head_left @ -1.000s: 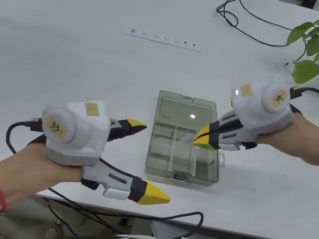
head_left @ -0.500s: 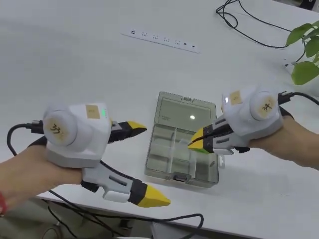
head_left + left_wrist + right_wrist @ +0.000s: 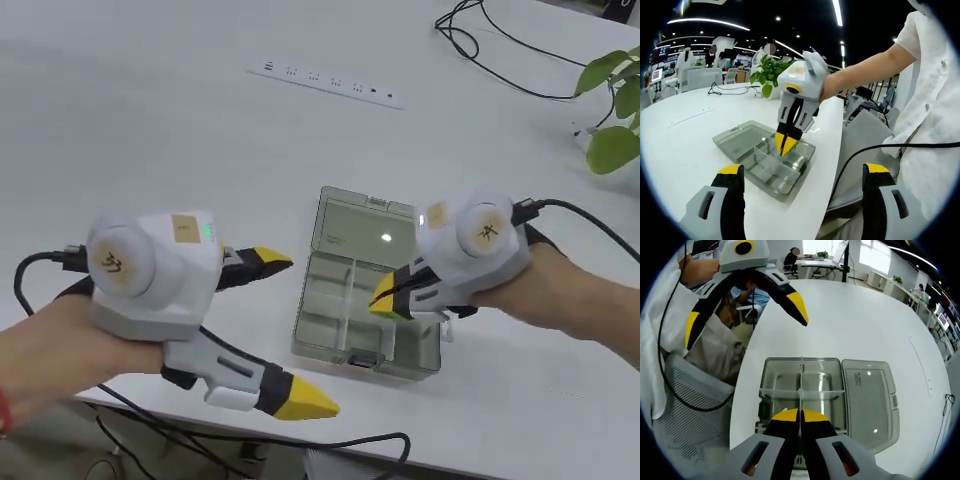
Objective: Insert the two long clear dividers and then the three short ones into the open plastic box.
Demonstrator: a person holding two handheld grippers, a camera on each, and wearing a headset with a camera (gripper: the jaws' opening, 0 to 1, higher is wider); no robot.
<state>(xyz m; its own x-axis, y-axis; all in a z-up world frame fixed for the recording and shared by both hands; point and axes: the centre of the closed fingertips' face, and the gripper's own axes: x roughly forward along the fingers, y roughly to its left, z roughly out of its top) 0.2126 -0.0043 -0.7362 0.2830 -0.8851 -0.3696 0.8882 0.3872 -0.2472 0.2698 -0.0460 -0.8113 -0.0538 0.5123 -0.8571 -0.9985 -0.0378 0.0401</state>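
Here, right gripper (image 3: 383,298) pinches a clear divider (image 3: 801,377) in box (image 3: 400,364); left gripper (image 3: 299,332) gapes empty.

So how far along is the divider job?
A crosswise divider already stands in the open box. The right gripper is shut on a second divider, held along the tray's middle. The left gripper hangs open beside the box. How many pieces remain I cannot tell.

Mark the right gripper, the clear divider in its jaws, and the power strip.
right gripper (image 3: 383,297): head view, midway between its yellow fingertips.
clear divider (image 3: 801,374): right gripper view, on its thin upper edge, ahead of the jaws.
power strip (image 3: 325,82): head view, middle of its white body.
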